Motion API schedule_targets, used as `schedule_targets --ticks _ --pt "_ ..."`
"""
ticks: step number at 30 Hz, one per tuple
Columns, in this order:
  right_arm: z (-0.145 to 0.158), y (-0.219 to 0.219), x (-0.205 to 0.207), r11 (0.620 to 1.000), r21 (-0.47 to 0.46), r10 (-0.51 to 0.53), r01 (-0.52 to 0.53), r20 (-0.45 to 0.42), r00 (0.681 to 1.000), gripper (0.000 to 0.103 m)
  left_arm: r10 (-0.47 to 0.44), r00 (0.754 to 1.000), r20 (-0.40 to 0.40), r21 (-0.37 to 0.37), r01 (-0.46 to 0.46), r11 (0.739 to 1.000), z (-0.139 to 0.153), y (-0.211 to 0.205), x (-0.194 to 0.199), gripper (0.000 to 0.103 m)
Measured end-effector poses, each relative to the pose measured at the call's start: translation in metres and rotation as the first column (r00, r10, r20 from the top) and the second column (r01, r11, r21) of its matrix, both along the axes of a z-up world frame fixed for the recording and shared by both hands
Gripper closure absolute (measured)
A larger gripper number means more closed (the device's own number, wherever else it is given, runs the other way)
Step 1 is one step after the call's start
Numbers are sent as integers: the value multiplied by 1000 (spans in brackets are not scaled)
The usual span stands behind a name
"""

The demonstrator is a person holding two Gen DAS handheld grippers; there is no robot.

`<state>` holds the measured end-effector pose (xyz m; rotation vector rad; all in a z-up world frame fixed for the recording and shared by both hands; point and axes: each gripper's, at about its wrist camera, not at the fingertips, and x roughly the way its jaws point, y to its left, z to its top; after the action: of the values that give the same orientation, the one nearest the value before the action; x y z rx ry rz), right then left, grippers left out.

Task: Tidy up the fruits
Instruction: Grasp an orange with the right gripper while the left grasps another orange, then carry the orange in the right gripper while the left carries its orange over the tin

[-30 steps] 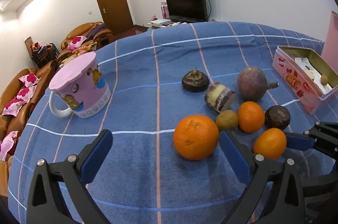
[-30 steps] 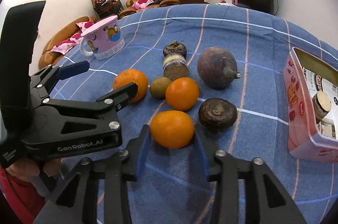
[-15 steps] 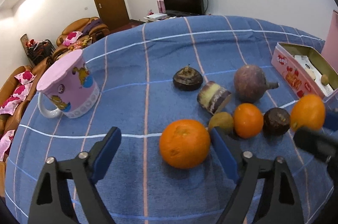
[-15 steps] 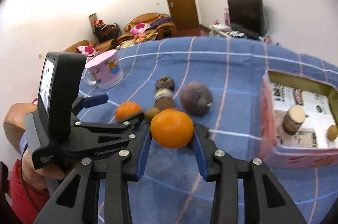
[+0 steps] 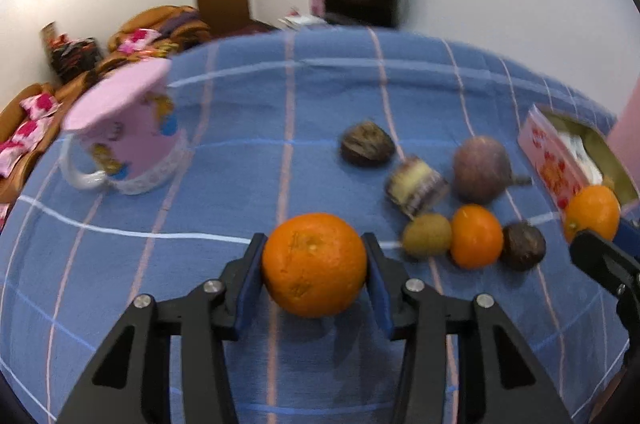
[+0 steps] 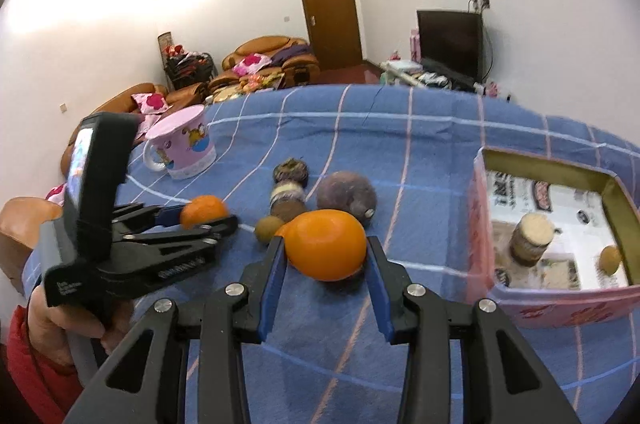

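Oranges are in both tongs at once. Nearest, the left gripper (image 5: 314,264) is closing its jaws on a large orange (image 5: 314,264) that sits between the pads and looks to rest on the blue checked tablecloth (image 5: 240,144). The right gripper (image 6: 325,258) is clamped on a smaller orange (image 6: 326,244), held clear of the cloth and short of the pink tin (image 6: 560,304). Beyond them a kiwi (image 5: 427,235), another orange (image 5: 476,237), two dark round fruits (image 5: 523,246), a cut piece (image 5: 416,186) and a purplish round fruit (image 5: 482,170) lie loose. Farther left stands a pink mug (image 5: 128,140). By my reading, little is done: the tin holds only two small items, so most fruit remains.
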<state>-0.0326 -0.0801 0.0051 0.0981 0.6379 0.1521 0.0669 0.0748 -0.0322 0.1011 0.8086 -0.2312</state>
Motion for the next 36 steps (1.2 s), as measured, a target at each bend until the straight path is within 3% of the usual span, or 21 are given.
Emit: schedule_targets --ticks 5,10,16,36 --pt "12 -16 -5 999 -2 -51 51 59 997 62 130 983 129 -53 -124 991 16 17 -15 54" --pt "17 -30 -8 995 -21 -96 98 91 991 62 193 965 175 -78 -182 980 22 17 -21 54" --pt "20 -45 -9 995 -22 -99 102 108 989 62 173 959 223 -70 -162 984 28 -3 -39 54" --pt "19 -97 -20 983 -78 -156 165 111 981 62 42 972 232 -56 -30 998 31 -106 -61 54"
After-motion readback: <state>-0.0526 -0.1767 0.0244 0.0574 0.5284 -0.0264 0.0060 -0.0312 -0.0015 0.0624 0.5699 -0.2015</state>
